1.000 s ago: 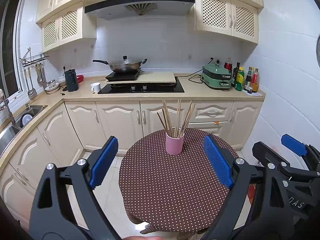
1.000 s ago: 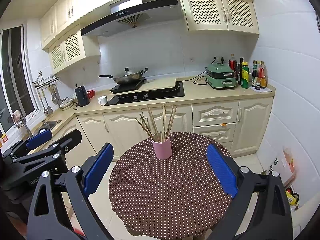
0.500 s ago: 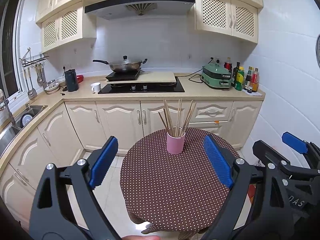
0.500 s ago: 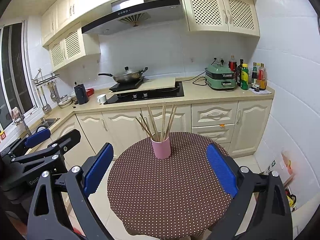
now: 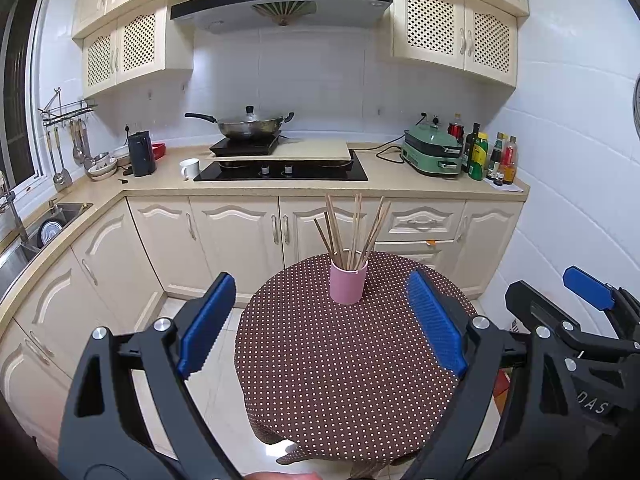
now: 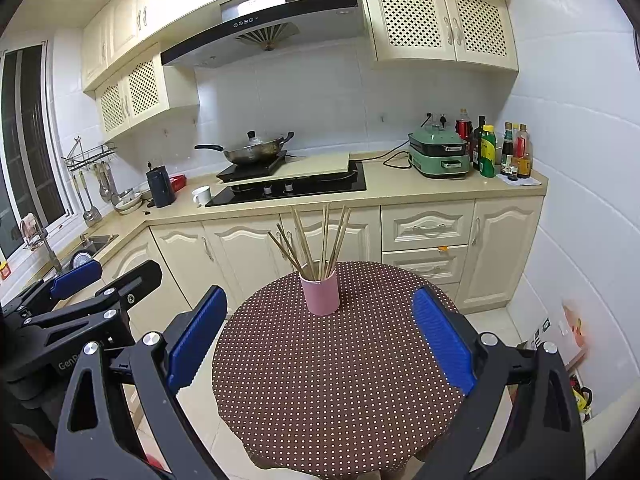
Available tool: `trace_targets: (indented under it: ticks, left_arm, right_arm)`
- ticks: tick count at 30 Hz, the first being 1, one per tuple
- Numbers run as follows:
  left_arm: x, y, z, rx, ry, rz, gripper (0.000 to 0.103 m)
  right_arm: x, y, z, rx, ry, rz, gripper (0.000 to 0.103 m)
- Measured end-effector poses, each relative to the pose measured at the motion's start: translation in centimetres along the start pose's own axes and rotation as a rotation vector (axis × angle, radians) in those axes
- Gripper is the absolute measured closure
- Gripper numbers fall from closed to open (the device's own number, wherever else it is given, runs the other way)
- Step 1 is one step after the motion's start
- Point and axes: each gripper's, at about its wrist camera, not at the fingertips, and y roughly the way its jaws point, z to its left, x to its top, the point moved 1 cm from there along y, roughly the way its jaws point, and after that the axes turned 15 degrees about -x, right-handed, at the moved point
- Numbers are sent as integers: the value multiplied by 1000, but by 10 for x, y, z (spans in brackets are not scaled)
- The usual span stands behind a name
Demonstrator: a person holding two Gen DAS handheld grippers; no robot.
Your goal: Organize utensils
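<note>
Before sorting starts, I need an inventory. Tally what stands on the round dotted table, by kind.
pink cup: 1
chopsticks: 8, as far as their overlap lets me tell, all standing in the cup
Total: 9

Brown cloth with white dots on the round table (image 5: 344,360). Thin wooden chopsticks (image 5: 352,232) in a smooth, matt pink cup (image 5: 348,285). Ribbed blue pads (image 6: 442,340) on black plastic, shiny metal wok (image 6: 252,151), glossy floor tiles (image 5: 224,376).
</note>
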Motion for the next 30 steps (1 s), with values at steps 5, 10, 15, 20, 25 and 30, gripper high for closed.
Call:
trace_targets:
  ticks: [5,10,15,20,25,30]
  left_arm:
    - [0,2,1,5,4,8,15]
    - [0,7,-1,9,-1,15,14]
    - [0,11,-1,10,0,23,14]
    - [0,13,-3,11,-2,26,14]
    - [-1,14,-5,12,-5,26,14]
    - [-1,17,-6,10,-8,34,14]
  right_arm:
    - [-1,1,-1,1,5,8,12]
    - [-2,3,-2,-5,3,15,12]
    - [-3,4,-5,-7,3,22,12]
    - [-2,7,-6,-6,4,29,12]
    - [-3,8,-6,-7,3,30,12]
    - [-3,9,-6,-8,1,30,12]
